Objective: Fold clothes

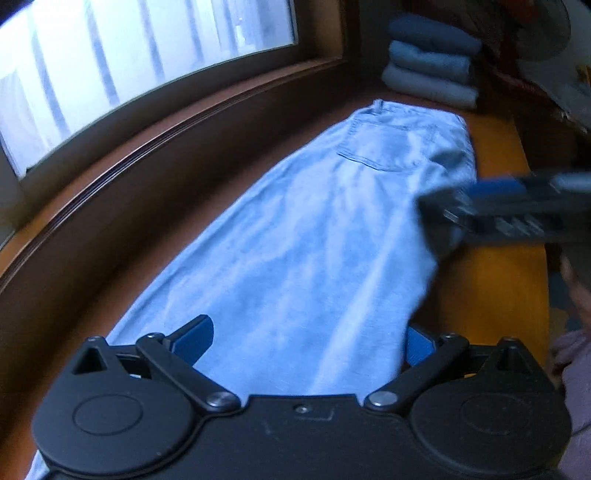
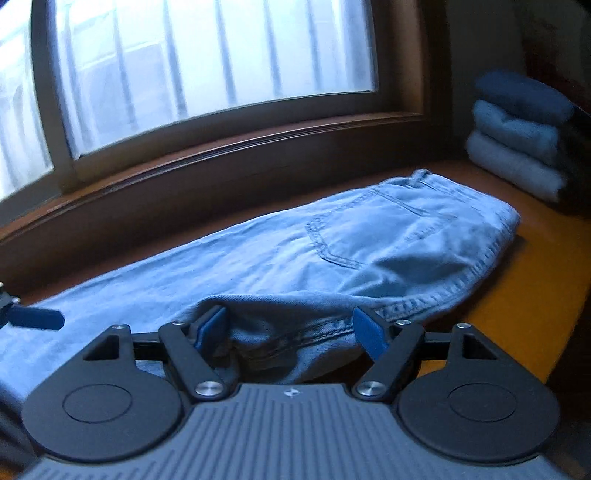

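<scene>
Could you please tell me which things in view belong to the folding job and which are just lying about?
Job:
- jeans, spread on the table
- left gripper, open over the leg end
- right gripper, open around the crotch seam
- folded stack, probably finished pieces

Lying about:
- window
- fan

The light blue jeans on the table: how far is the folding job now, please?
Done: three folded garments sit stacked at the table's far end, and the light blue jeans already lie folded lengthwise, one back pocket up. In hand: the left gripper is open over the leg end, and the right gripper is open around the bunched crotch seam. Left: folding the jeans crosswise and stacking them.
</scene>
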Motion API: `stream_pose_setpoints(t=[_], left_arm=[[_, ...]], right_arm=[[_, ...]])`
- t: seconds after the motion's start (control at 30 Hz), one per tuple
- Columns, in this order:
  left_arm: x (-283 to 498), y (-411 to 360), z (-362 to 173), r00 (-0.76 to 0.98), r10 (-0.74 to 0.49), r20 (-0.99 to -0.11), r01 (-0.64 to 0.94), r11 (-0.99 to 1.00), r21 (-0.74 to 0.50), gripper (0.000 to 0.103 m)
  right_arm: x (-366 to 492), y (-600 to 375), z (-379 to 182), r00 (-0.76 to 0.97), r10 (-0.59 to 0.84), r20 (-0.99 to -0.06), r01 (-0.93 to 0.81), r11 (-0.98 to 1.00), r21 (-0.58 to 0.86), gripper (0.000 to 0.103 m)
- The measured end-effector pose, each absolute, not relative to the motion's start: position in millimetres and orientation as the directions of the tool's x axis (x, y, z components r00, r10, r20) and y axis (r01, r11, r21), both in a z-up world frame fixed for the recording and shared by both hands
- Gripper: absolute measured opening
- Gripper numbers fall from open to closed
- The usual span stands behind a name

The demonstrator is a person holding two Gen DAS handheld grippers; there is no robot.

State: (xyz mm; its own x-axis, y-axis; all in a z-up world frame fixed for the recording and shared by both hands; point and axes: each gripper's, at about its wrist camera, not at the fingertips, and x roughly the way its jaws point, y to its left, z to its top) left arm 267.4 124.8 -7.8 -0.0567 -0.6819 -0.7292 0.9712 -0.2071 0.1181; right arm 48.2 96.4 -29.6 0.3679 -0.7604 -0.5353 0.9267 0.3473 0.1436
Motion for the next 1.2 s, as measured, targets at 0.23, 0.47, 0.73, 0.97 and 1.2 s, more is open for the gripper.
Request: stream_pose_setpoints(t=[0.23,0.47,0.73,0.97,1.2], left_arm=[[296,109,-3,-0.193,-0.647,-0.738,0.972,-0.228,-0.053,0.103],[292,110,11,-0.241,-0.685,-0.688,0.953,-0.3,-0.036,0.103],[309,115,14,-0.26,-0.699,-0.666,0.963,-0.244,-0.119,0.103],[310,119,23,-0.235,-0.735,-0.636,0.969,-0.231,-0.091,0.103],[316,126,26,-0.173,-0.772,-0.612,0.977,-0.211,-0.009,0.103]], right_arm=[[37,133,-34,0.297,-0.783,-0.547,0.955,0.231,0.189,0.078],[53,169,-40,0.283,-0.778,-0.561,0.959,0.235,0.158,0.078],[91,175,-40,0.312,-0.793,-0.524,0.949,0.287,0.131,0.081],[112,138,-53,0.206,-0.809,-0.55,0.978,0.145,0.153,0.079],[85,164,-37,0.06,-0.825,-0.562,0.993,-0.007,0.116,0.014]])
